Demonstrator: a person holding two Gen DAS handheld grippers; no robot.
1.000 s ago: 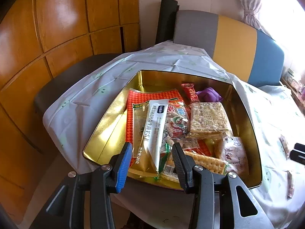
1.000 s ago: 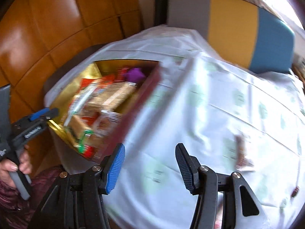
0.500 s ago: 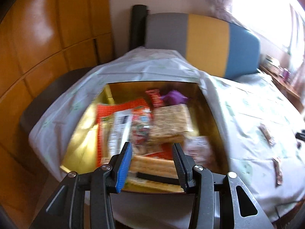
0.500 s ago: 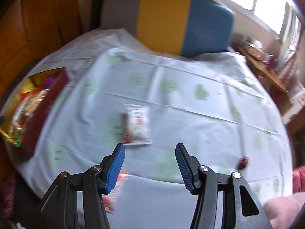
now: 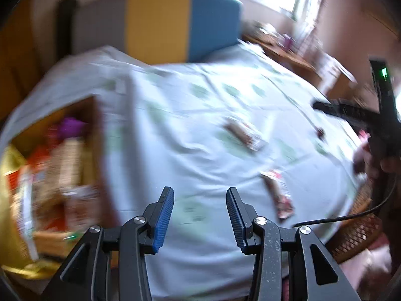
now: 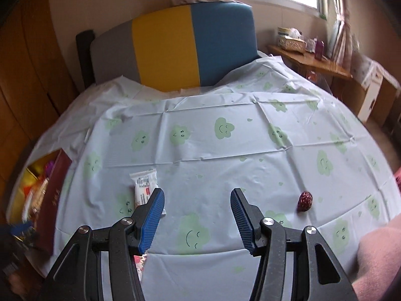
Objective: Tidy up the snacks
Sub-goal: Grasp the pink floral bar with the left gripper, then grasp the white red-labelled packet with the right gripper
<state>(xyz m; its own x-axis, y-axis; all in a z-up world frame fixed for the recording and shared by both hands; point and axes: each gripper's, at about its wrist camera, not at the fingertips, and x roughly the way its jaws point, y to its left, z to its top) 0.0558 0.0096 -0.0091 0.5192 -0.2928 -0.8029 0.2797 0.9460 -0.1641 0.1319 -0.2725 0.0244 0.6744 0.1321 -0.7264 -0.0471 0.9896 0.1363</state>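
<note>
Pale tablecloth [image 6: 225, 165] with green smiling clouds covers the table, a grey, yellow and blue headboard [image 6: 175, 42] behind it. Both hands angle their tongs down over the cloth. Left gripper [image 5: 199, 215] and right gripper [image 6: 198, 218] stand part open, holding nothing. White snack packet [image 6: 143, 185] lies just beside the right gripper's blue finger; a red sweet [image 6: 305, 200] sits apart. Gold snack box [image 5: 15, 160] rests at the left edge.

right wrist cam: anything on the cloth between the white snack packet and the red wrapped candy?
Nothing: between the white snack packet and the red wrapped candy, the right wrist view shows only bare tablecloth with green cloud prints.
</note>
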